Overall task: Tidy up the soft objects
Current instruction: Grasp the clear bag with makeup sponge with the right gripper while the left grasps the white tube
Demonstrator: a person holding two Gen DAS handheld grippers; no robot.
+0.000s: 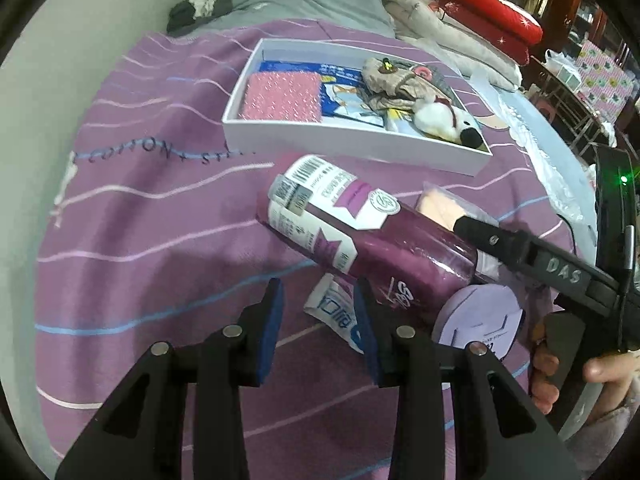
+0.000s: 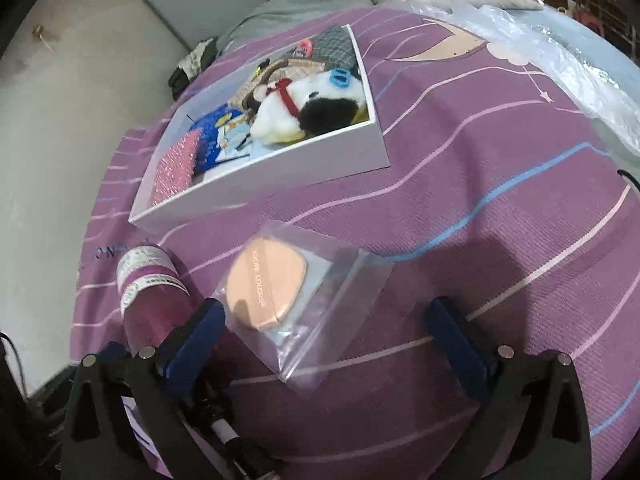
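Note:
A rolled purple towel in clear wrap with a white label [image 1: 352, 224] lies on the purple bedspread; it also shows in the right wrist view [image 2: 154, 288]. An orange powder puff in a clear bag [image 2: 268, 288] lies beside it. My left gripper [image 1: 318, 328] is open and empty, just short of the roll, over a small white packet [image 1: 332, 308]. My right gripper [image 2: 332, 344] is open, its fingers straddling the puff bag; in the left wrist view its finger [image 1: 520, 244] rests by the roll. A lilac round pad [image 1: 480, 320] lies near the roll's end.
A white shallow box [image 1: 344, 136] at the back holds a pink sparkly cloth [image 1: 284, 96], a blue package, beige fabric and a white plush toy [image 2: 312, 112]. Clear plastic wrap [image 2: 560, 44] lies at the bed's right edge. Grey and red bedding lies behind.

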